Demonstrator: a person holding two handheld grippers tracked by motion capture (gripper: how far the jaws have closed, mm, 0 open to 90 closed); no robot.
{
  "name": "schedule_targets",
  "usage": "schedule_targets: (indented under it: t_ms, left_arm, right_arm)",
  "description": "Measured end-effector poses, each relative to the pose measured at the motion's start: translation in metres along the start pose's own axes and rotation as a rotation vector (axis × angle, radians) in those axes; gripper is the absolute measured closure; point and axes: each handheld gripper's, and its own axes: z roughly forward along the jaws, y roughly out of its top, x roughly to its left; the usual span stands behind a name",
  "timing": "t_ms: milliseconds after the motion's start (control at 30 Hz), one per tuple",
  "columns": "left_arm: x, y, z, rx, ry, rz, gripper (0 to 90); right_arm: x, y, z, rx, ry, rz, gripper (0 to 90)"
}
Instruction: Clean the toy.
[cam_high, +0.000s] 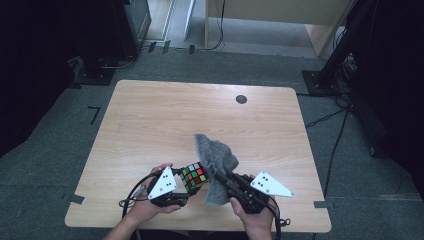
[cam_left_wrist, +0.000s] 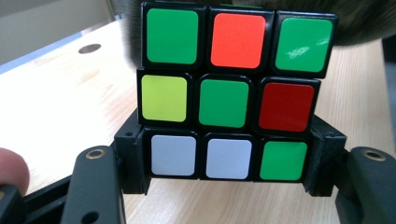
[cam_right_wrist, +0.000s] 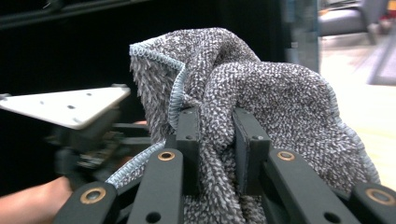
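A scrambled puzzle cube (cam_high: 195, 177) with green, red, orange, yellow and white stickers sits near the table's front edge. My left gripper (cam_high: 186, 186) is shut on the puzzle cube (cam_left_wrist: 231, 95), its jaws clamping the bottom row from both sides. My right gripper (cam_high: 220, 176) is shut on a grey fluffy cloth (cam_high: 216, 160), which hangs bunched beside and over the cube's right side. In the right gripper view the cloth (cam_right_wrist: 261, 107) is pinched between the two black jaws of my right gripper (cam_right_wrist: 216, 140) and drapes over them.
The light wooden table (cam_high: 165, 120) has a round dark hole cover (cam_high: 241, 99) at its far right. Dark equipment stands and cables sit on the carpet around the table. The other gripper's white plate (cam_right_wrist: 65, 107) appears at the left of the right gripper view.
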Motion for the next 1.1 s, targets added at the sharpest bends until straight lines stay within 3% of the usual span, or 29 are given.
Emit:
schedule_targets:
  t_ms: [100,167,233,333,433,533,600,700,800,933,1100]
  left_arm:
    - [-0.011,0.002,0.005,0.014,-0.005,0.043,34.0]
    - [-0.014,0.005,0.003,0.010,-0.002,0.069,34.0]
    - [-0.013,0.006,0.001,0.009,0.007,0.069,34.0]
    - [-0.005,0.006,-0.005,-0.025,-0.005,0.024,34.0]
    - [0.005,0.007,-0.012,-0.079,-0.034,-0.057,34.1]
    - [0.015,0.006,-0.017,-0.122,-0.067,-0.146,34.1]
    - [0.020,0.005,-0.018,-0.135,-0.069,-0.180,34.0]
    - [0.021,0.003,-0.016,-0.120,-0.038,-0.190,34.0]
    - [0.021,0.001,-0.014,-0.110,-0.020,-0.195,34.0]
    - [0.021,-0.003,-0.010,-0.090,0.015,-0.195,34.0]
    - [0.019,-0.007,-0.005,-0.056,0.057,-0.191,34.0]
  right_arm:
    - [0.017,-0.005,0.009,0.052,0.022,-0.062,74.8]
    - [0.020,-0.011,0.016,0.089,0.022,-0.092,74.5]
    - [0.017,-0.015,0.017,0.075,0.023,-0.082,74.4]
    - [-0.001,-0.013,0.013,0.090,-0.070,-0.062,74.8]
    - [-0.023,-0.016,0.006,0.108,-0.177,-0.042,74.7]
    - [-0.042,-0.022,0.004,0.127,-0.238,0.002,74.6]
    - [-0.050,-0.027,0.006,0.145,-0.252,0.021,74.0]
    - [-0.057,-0.035,0.012,0.174,-0.275,0.044,69.3]
    - [-0.061,-0.040,0.016,0.195,-0.309,0.040,55.9]
    - [-0.059,-0.032,0.011,0.139,-0.357,0.027,41.9]
    - [-0.037,-0.014,0.008,0.075,-0.291,0.035,35.2]
